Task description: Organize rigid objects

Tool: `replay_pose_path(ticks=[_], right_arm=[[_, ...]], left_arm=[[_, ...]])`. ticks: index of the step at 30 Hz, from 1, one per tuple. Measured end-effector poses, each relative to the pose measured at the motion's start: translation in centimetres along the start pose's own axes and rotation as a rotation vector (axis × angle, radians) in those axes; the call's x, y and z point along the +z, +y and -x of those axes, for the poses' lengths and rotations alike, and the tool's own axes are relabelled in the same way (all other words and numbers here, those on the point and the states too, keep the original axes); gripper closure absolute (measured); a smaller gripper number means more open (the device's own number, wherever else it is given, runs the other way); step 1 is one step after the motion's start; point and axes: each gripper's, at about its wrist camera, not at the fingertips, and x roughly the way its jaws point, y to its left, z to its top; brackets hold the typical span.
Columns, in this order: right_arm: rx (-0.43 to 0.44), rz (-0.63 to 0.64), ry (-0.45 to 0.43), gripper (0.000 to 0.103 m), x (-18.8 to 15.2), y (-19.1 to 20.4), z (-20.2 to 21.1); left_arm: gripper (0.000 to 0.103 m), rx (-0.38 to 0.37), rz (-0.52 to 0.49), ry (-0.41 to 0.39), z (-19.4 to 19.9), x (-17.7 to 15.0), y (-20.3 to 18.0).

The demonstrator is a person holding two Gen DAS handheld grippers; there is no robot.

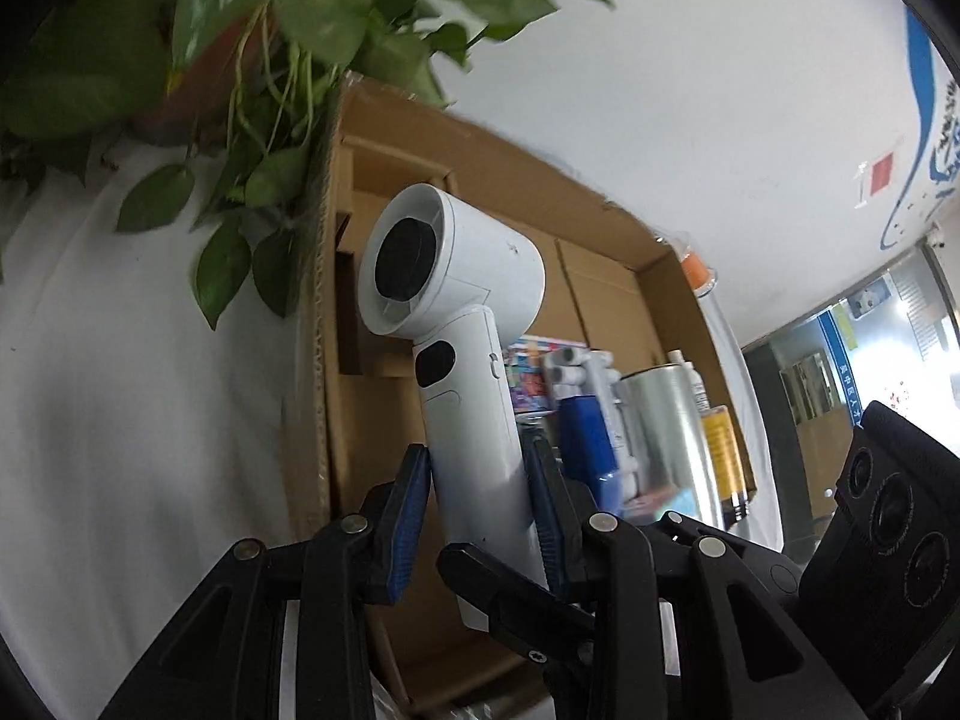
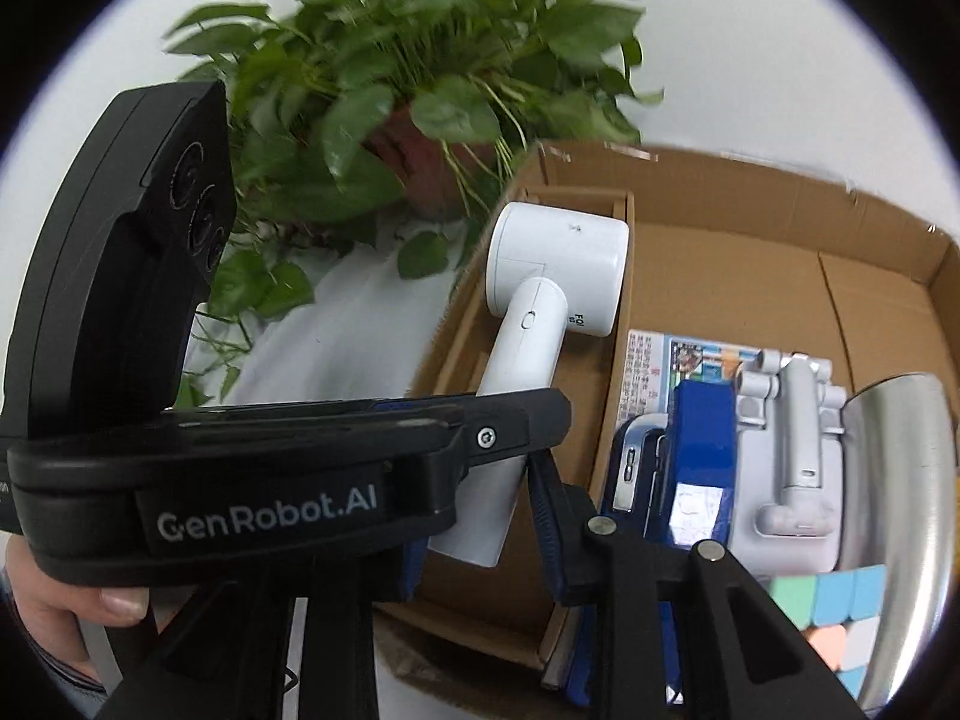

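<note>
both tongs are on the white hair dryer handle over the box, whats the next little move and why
Probably lower the hair dryer into the narrow left compartment of the cardboard box. Both the left tongs and the right tongs grip its handle, its head already hangs over that empty slot, and the space to the right is crowded with the silver cylinder and other items.

A white hair dryer [image 1: 462, 324] stands nearly upright above the left compartment of a cardboard box [image 1: 606, 228], its round head tilted toward a potted plant, dark grille facing out. Its handle is clamped low down from two sides, over the box's left compartment.
</note>
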Motion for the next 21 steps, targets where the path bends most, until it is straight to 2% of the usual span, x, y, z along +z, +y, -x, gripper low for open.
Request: replay_pose_path(ticks=[3,7,9,10,11,12,13,14,15,18,20,21], right_arm=[[-0.015,0.019,0.004,0.074,-0.9,0.6,0.3],[-0.002,0.012,0.038,0.073,-1.9,1.0,1.0],[0.004,0.031,0.013,0.072,-2.4,1.3,2.4],[-0.017,0.065,-0.015,0.062,-2.9,1.5,3.7],[-0.040,0.093,-0.043,0.044,-3.1,1.6,4.8],[-0.064,0.110,-0.085,0.034,-3.8,1.4,6.5],[-0.083,0.116,-0.137,0.020,-4.6,0.9,8.4],[-0.103,0.125,-0.179,0.019,-5.5,0.4,9.9],[-0.134,0.133,-0.211,0.019,-6.3,-0.2,11.2],[-0.238,0.083,-0.270,0.019,-9.0,-4.2,14.5],[-0.282,0.043,-0.278,0.019,-10.2,-6.4,15.6],[-0.301,0.035,-0.277,0.019,-11.0,-7.4,16.1]], left_arm=[[0.072,0.007,0.012,0.028,-2.1,0.4,1.2],[0.072,0.023,0.018,0.046,-1.7,-0.4,1.0],[0.072,0.034,0.014,0.045,-1.4,-1.3,0.7],[0.067,0.047,0.002,0.040,-1.0,-1.8,0.2],[0.060,0.070,-0.013,0.023,-0.5,-2.3,-0.3],[0.052,0.106,-0.035,-0.003,0.2,-2.7,-0.9],[0.030,0.139,-0.067,-0.046,1.3,-3.4,-1.8],[0.008,0.183,-0.105,-0.099,2.7,-4.3,-3.0],[0.000,0.240,-0.137,-0.150,3.9,-5.2,-4.1],[0.000,0.512,-0.257,-0.441,8.6,-9.7,-9.6],[0.000,0.585,-0.317,-0.566,9.6,-12.5,-12.7],[0.000,0.594,-0.322,-0.579,9.4,-13.5,-14.0]])
